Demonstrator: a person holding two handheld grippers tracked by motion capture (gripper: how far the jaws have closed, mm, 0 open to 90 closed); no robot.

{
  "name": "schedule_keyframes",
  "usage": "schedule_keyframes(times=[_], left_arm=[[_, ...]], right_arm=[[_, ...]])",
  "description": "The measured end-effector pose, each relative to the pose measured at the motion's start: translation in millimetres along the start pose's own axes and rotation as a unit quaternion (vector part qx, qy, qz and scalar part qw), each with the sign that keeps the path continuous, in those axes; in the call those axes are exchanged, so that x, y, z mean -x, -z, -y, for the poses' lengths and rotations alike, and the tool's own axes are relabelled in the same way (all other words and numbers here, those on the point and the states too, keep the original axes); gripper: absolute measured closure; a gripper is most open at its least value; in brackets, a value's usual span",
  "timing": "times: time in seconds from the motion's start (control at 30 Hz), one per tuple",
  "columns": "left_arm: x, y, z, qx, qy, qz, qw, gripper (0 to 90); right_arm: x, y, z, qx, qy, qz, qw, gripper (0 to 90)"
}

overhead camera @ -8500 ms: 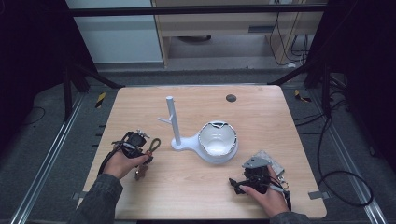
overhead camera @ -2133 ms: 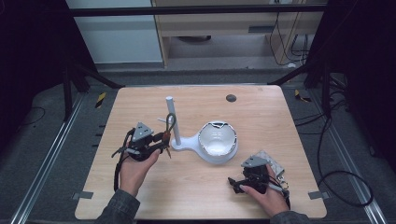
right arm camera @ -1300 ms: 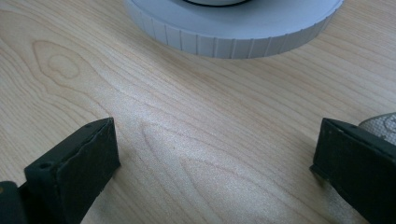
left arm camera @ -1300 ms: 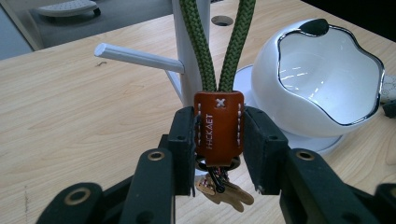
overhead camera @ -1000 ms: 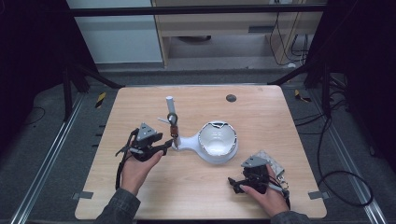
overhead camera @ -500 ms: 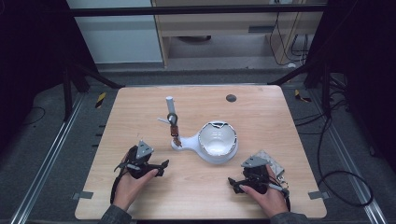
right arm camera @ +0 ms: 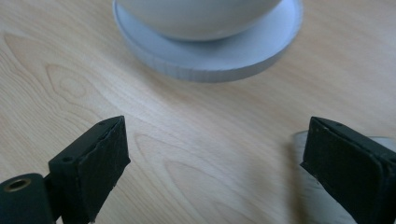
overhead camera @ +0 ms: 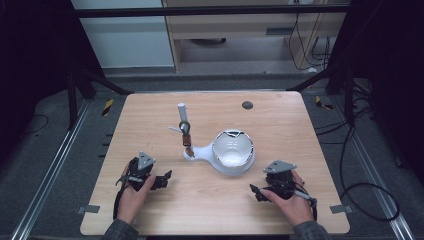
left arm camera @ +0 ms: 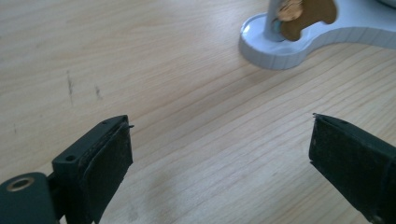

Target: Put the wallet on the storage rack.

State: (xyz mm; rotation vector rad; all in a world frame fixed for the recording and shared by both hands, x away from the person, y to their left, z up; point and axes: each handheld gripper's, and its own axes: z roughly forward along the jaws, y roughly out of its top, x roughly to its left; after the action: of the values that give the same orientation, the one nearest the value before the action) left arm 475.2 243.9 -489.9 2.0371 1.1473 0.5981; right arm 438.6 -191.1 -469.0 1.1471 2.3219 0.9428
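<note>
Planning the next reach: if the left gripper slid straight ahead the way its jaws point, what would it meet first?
Probably the white stand's base, where the brown keyring tag hangs by the post. The left gripper is open, with bare wooden table between; it points slightly left of the base.

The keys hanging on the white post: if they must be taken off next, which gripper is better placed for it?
Probably the left gripper. It is open, sits on the post's side of the table and points toward the keys. The right gripper, open too, lies beyond the white bowl, which stands between it and the post.
</note>
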Motion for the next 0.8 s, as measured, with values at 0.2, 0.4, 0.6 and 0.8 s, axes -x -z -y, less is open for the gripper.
schedule_keyframes(times=[0.2,0.4,0.6,0.8], left_arm=[[-2.5,-8.0,4.5,-0.022,0.001,-0.003,0.9998,5.0],[-2.4,-16.1,6.3,-0.038,0.002,-0.002,0.9993,3.8],[-5.7,-21.1,7.2,-0.041,0.014,0.005,0.9991,0.6],[-9.0,-22.6,6.0,-0.043,0.018,0.0,0.9989,0.0]], right_arm=[[30.2,28.8,-8.5,-0.048,0.002,0.021,0.9986,8.5],[54.8,39.0,-5.1,-0.099,-0.008,0.021,0.9948,10.3],[67.3,34.8,-6.2,-0.143,-0.003,0.011,0.9896,8.2],[69.7,31.3,-1.5,-0.167,-0.002,0.012,0.9858,8.1]])
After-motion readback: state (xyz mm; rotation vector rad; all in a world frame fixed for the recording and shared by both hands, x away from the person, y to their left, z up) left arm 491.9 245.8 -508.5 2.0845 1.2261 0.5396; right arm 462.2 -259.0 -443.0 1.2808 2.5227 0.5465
